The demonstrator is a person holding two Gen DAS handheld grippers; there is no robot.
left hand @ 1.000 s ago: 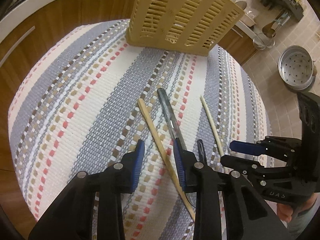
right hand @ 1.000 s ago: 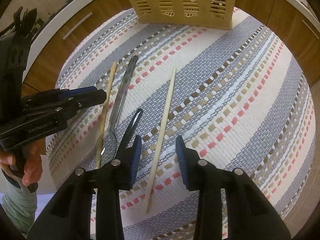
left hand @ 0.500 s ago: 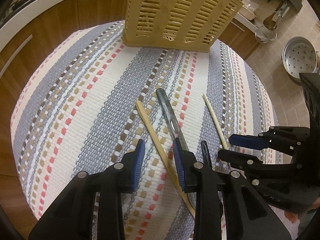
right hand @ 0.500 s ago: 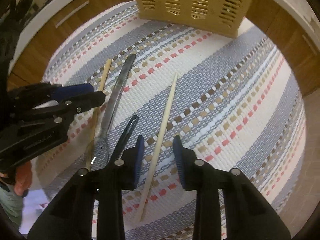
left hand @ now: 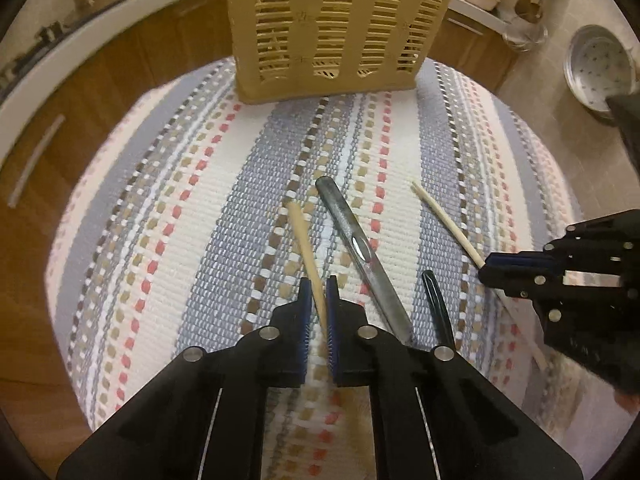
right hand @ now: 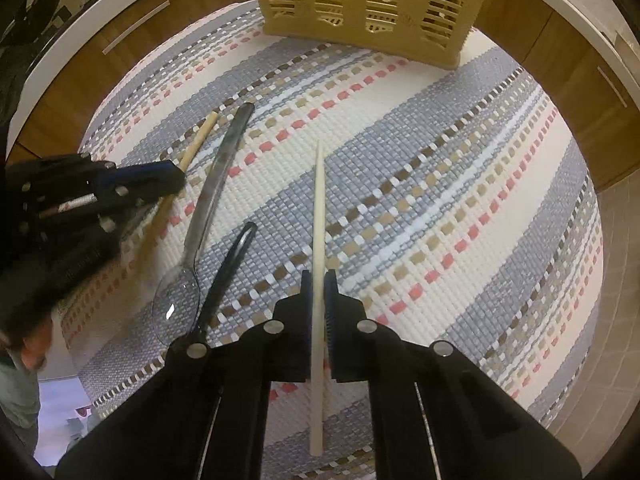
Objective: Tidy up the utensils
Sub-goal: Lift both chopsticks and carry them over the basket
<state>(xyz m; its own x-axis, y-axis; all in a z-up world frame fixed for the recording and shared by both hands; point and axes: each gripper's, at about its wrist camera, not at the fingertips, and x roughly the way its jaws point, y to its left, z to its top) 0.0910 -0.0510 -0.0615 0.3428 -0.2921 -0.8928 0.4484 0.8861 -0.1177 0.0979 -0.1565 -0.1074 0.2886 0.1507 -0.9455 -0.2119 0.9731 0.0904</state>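
Chopsticks: left gripper [left hand: 316,300] clamps one [left hand: 306,248]; right gripper [right hand: 319,292] clamps another [right hand: 318,280]; spoon bowl [right hand: 176,300] visible only rightward.

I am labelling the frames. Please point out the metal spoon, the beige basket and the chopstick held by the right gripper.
metal spoon [right hand: 218,176]: right wrist view, mid-handle.
beige basket [left hand: 332,28]: left wrist view, slotted front wall.
chopstick [right hand: 319,208]: right wrist view, shaft ahead of fingers.

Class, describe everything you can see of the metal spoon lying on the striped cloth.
The metal spoon is silvery, with a long flat handle and a rounded, shiny bowl. It lies flat on the striped cloth, its handle end pointing toward the beige slotted basket. It sits between a wooden chopstick and a black utensil, whose handle crosses the bowl's edge. No hand-held gripper holds it.
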